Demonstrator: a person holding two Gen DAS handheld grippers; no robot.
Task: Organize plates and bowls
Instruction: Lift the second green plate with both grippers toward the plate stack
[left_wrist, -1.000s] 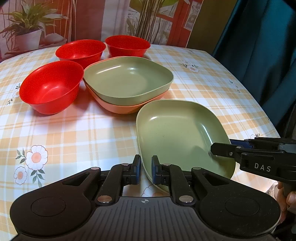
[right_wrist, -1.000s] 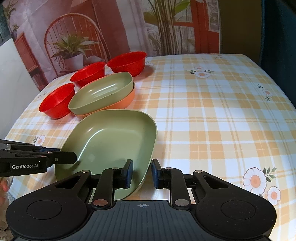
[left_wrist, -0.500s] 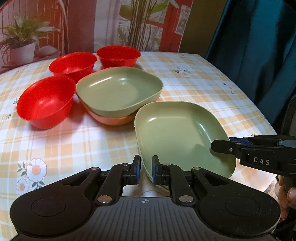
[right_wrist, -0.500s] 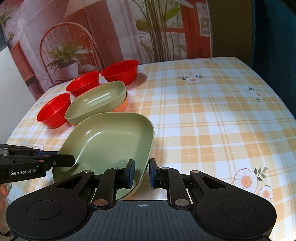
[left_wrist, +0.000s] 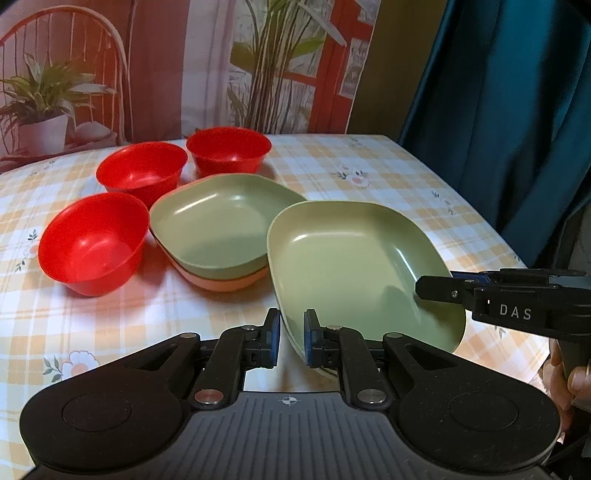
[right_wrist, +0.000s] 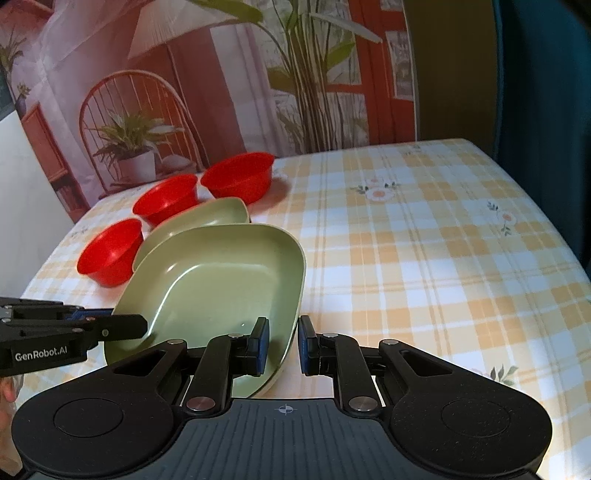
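Note:
Both grippers hold one green plate (left_wrist: 347, 266) by its near rim, lifted above the table. My left gripper (left_wrist: 291, 341) is shut on its left corner. My right gripper (right_wrist: 282, 345) is shut on its right edge and also shows in the left wrist view (left_wrist: 436, 288). The held plate shows in the right wrist view (right_wrist: 221, 284) too. Behind it a second green plate (left_wrist: 218, 225) lies stacked on an orange plate (left_wrist: 221, 282). Three red bowls (left_wrist: 92, 243) (left_wrist: 142, 173) (left_wrist: 229, 151) stand around that stack on its left and far side.
The table (right_wrist: 424, 258) has a yellow checked cloth with flower prints. Its right edge meets a dark teal curtain (left_wrist: 517, 110). A printed backdrop with a chair and plants (right_wrist: 147, 110) stands behind the table's far edge.
Both grippers have raised the green plate off the cloth and carried it toward the stacked plates; it now overlaps the stack in both views.

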